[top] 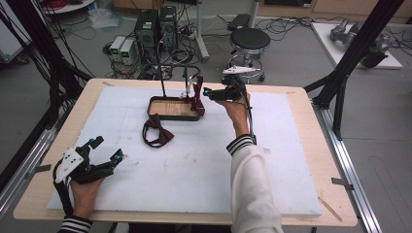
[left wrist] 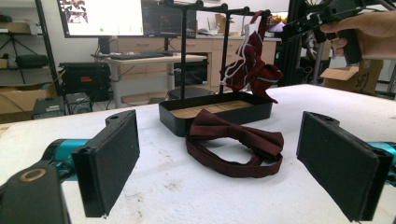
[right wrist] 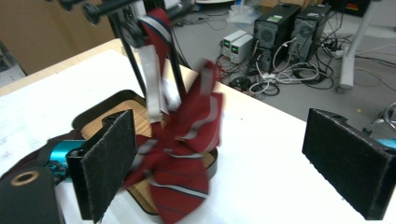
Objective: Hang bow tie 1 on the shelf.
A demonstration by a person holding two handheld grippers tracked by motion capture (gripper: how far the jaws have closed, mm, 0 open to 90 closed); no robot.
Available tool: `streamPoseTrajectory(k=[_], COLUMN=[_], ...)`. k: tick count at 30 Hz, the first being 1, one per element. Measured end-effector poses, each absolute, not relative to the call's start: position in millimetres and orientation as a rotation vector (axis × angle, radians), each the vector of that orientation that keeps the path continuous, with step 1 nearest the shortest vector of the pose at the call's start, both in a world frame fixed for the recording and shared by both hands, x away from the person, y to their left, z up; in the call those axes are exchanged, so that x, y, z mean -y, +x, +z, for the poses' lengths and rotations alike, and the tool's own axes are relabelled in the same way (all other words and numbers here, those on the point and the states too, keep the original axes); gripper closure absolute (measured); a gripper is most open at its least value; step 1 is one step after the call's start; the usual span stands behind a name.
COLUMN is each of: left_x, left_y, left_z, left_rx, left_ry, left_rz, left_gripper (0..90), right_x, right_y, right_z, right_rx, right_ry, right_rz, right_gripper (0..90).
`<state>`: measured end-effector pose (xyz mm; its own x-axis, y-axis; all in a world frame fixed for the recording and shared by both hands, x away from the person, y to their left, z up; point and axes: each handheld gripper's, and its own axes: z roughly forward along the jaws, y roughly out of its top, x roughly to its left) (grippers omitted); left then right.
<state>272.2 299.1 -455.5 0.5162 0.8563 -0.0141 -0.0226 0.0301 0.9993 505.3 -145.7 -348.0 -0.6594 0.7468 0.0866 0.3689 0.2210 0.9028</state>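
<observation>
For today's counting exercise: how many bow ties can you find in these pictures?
2. A plain maroon bow tie lies on the white mat before the tray; a striped red bow tie hangs from the black stand.

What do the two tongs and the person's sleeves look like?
Both tongs, left and right, are black with teal bits near flat, dark padded jaws. Each carries a grey three-cornered plate and trails a black cable. The sleeves are white with black-striped cuffs.

My left gripper (top: 108,149) low at the near left table edge, jaws spread wide, nothing between them, left hand (top: 86,192) gripping underneath, my right gripper (top: 210,92) raised mid-table, jaws apart, empty, right forearm (top: 252,187) stretched forward.
</observation>
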Motion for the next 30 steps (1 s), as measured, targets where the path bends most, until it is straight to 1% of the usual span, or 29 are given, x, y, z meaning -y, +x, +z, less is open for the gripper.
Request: streamPoseTrajectory(k=[6,12,14,20,23,30], left_x=[-299,-299,-299,-299,-299,-299], left_y=[272,272,272,272,272,272], left_z=[-455,-455,-455,-455,-455,-456], left_rx=[-0.792,-0.791,-0.790,-0.790,-0.790,-0.792], left_ry=[1.379,1.379,1.380,1.380,1.379,1.377], left_rz=[0.801,0.801,0.802,0.803,0.803,0.801], left_gripper=[13.6,13.6,13.5,13.5,13.6,13.5], right_x=[151,163,168,180,187,206], right_y=[498,483,470,448,430,388], right_z=[-341,-328,-327,-311,-306,-307], right_rx=[-2.158,-2.178,-2.106,-2.163,-2.058,-2.011], right_ry=[1.015,1.006,0.968,0.953,0.920,0.909], right_rz=[1.406,1.438,1.478,1.456,1.510,1.513], right_gripper=[9.3,9.4,9.4,9.4,9.4,9.4])
